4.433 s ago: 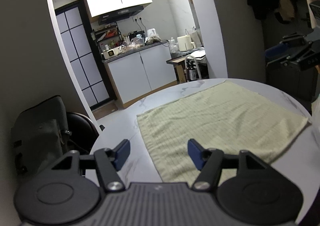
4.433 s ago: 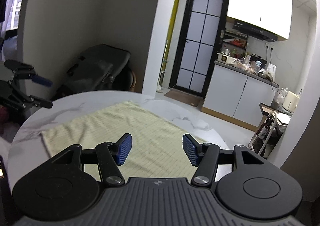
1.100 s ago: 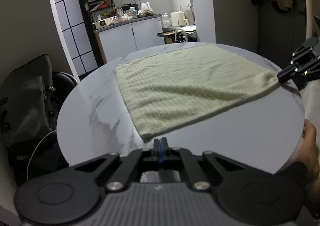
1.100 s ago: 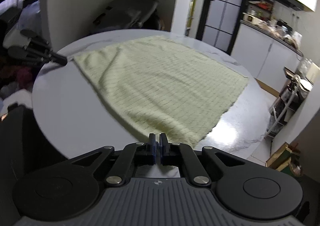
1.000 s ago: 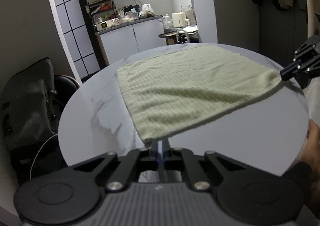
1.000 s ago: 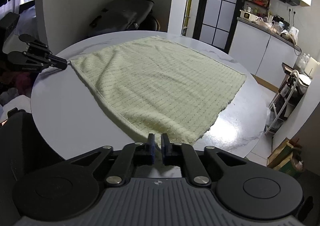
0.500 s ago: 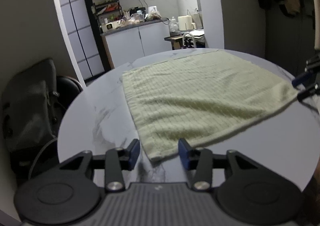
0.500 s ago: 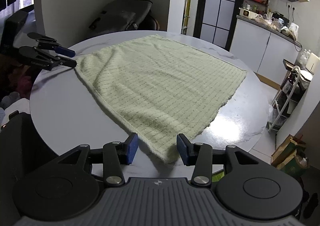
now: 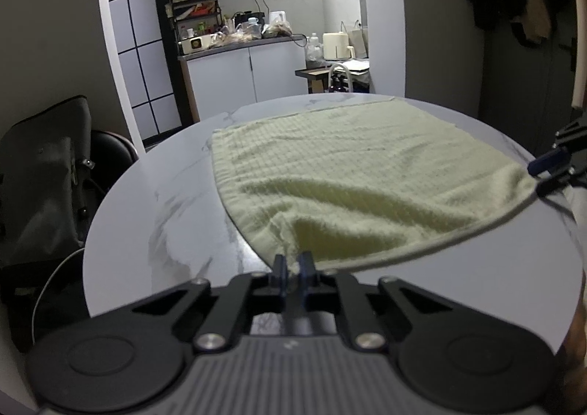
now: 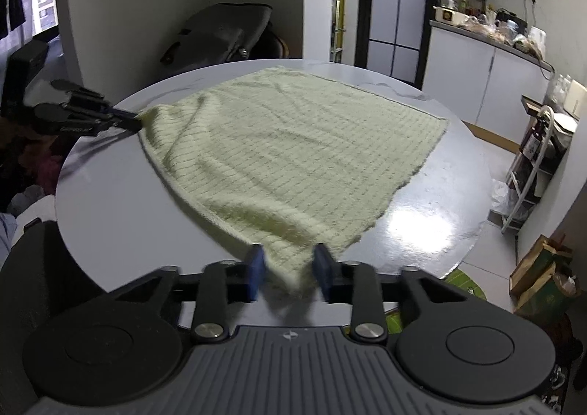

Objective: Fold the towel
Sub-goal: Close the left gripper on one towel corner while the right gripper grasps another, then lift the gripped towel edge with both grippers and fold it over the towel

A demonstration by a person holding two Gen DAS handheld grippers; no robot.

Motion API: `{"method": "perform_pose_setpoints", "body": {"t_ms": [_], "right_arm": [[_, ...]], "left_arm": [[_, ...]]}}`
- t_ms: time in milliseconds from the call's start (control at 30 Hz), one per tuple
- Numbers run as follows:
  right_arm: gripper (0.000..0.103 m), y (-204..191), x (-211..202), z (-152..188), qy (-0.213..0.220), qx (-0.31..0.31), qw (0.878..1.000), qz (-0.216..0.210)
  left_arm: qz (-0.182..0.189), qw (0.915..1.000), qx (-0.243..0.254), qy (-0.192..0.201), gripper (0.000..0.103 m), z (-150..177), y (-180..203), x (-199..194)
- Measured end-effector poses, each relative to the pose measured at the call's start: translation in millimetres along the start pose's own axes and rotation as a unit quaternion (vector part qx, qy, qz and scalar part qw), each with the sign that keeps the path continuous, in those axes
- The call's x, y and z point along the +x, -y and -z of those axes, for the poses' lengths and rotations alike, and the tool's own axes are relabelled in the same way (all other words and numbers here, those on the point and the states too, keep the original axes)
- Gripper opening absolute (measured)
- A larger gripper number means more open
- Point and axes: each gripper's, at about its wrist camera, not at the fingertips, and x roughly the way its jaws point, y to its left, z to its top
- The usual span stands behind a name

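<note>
The left gripper (image 9: pixel 292 270) is pinched tight on the near corner of the pale green towel (image 9: pixel 352 173), lifting it into a ridge just ahead of its pads. The right gripper (image 10: pixel 288 270) is closing, the towel's other near corner between its 2 blue pads, which stand apart. Beyond both tools the towel spreads across the round marble table (image 10: pixel 422 217).
</note>
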Motion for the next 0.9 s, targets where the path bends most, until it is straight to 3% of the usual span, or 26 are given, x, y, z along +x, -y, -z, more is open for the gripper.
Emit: {"method": "perform_pose_setpoints", "body": {"t_ms": [100, 900], "right_arm": [[0.008, -7, -1, -1, -0.001, -0.015, 1.000, -0.004], [0.007, -57, -52, -32, 0.071, -0.110, 0.991, -0.009]], "left_arm": [[-0.001, 1.0000, 0.002, 0.000, 0.007, 1, 1, -6], [-0.031, 0.9991, 0.008, 0.026, 0.007, -12, -6, -80]]}}
